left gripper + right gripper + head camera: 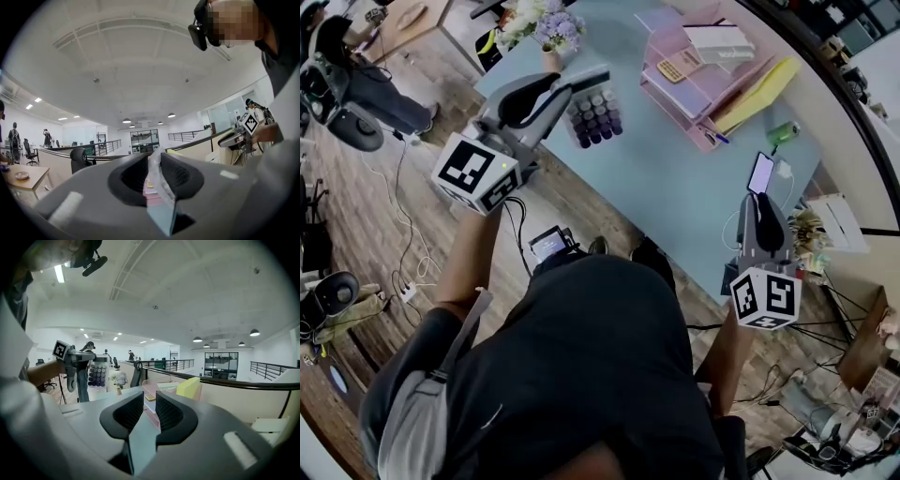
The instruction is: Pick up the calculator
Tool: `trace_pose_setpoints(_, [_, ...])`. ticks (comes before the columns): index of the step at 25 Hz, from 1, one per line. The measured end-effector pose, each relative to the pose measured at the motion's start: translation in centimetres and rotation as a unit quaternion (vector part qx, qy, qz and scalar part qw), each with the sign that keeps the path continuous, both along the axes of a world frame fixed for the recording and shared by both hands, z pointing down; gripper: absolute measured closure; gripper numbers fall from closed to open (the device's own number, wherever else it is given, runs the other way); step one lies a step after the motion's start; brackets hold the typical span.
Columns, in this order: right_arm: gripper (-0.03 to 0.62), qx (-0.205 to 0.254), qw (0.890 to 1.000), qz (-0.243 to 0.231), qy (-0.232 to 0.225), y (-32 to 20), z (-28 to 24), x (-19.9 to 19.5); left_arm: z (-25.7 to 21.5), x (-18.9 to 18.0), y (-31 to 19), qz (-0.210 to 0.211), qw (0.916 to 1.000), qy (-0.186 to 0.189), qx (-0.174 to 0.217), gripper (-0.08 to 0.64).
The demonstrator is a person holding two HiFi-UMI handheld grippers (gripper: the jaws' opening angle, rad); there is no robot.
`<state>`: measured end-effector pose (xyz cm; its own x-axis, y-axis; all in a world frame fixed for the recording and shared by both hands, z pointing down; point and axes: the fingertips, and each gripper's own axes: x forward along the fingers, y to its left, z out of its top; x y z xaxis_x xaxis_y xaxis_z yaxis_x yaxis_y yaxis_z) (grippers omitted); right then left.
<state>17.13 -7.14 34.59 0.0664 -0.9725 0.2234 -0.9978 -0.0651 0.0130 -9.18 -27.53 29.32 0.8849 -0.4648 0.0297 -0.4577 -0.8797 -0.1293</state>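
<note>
A person in a dark shirt stands at a pale blue table [675, 187] with a gripper in each hand. At the far side of the table sits a pink tiered tray [712, 94]. Its upper tier holds a white stack [719, 42], papers or a box, it cannot be told which. A small yellow keyed device [675, 67] lies in the tray beside that stack. A yellow folder [764, 89] sticks out from under the tray on its right.

To the left of the tray, the left gripper [591, 82] is closed on the calculator [595, 117]. It pinches the calculator by one edge and holds it in the air, clear of the tabletop, with its rows of dark round keys showing in the head view. In the left gripper view that edge runs as a thin pale strip between the two pads.

Nearer the person than the tray, the right gripper [149, 411] points across the table. Its jaws stand a narrow gap apart with nothing between them.

A vase of purple and white flowers [553, 28] stands left of the tray at the table's far corner. A phone [760, 173] stands propped up near the right gripper, on the near side of the tray.
</note>
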Motion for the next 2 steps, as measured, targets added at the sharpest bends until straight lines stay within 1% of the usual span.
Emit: trace_pose_setpoints(2, [0.511, 0.000, 1.000, 0.003, 0.000, 0.31, -0.13, -0.22, -0.20, -0.27, 0.27, 0.001, 1.0000, -0.001, 0.003, 0.413])
